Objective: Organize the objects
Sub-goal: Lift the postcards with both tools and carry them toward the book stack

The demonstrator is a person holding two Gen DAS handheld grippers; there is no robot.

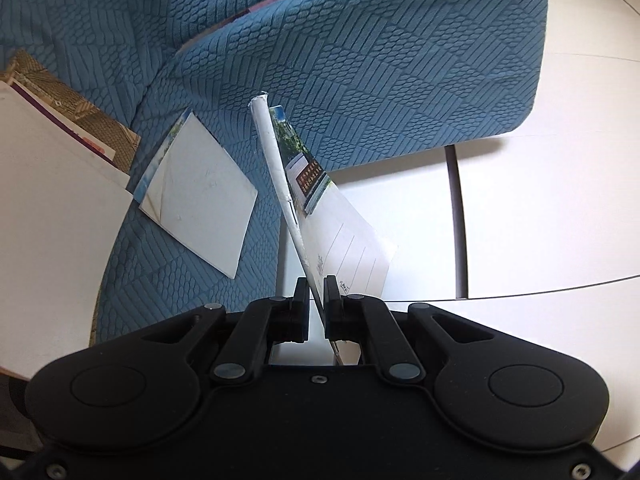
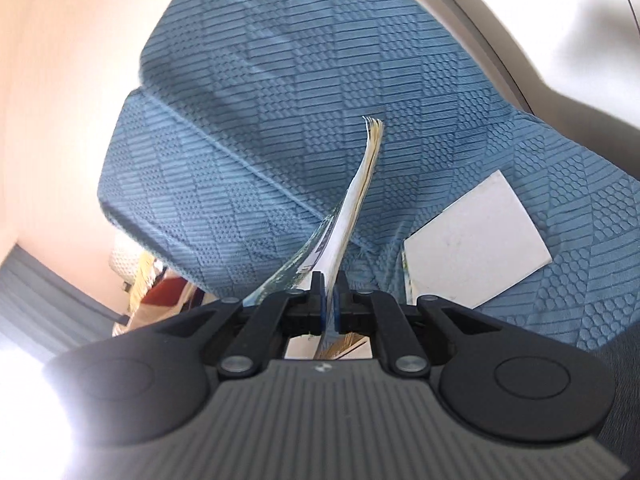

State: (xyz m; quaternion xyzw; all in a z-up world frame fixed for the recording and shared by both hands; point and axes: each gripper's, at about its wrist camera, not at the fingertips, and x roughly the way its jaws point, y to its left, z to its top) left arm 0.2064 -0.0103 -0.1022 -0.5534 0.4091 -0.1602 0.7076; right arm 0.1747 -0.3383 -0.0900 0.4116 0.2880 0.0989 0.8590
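Left gripper (image 1: 316,292) pinching postcards (image 1: 340,216), right gripper (image 2: 329,292) clamping booklet (image 2: 352,204) edge

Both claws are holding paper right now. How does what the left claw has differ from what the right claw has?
The left claw pinches a stiff bundle of postcards; it stands straight, with a lined writing side and a photo showing. The right claw grips a thicker sheaf of cards that bows to the right, its top edges fanning out. Both are held edge-on over the blue textured sofa, and a white card lies flat on the seat nearby.
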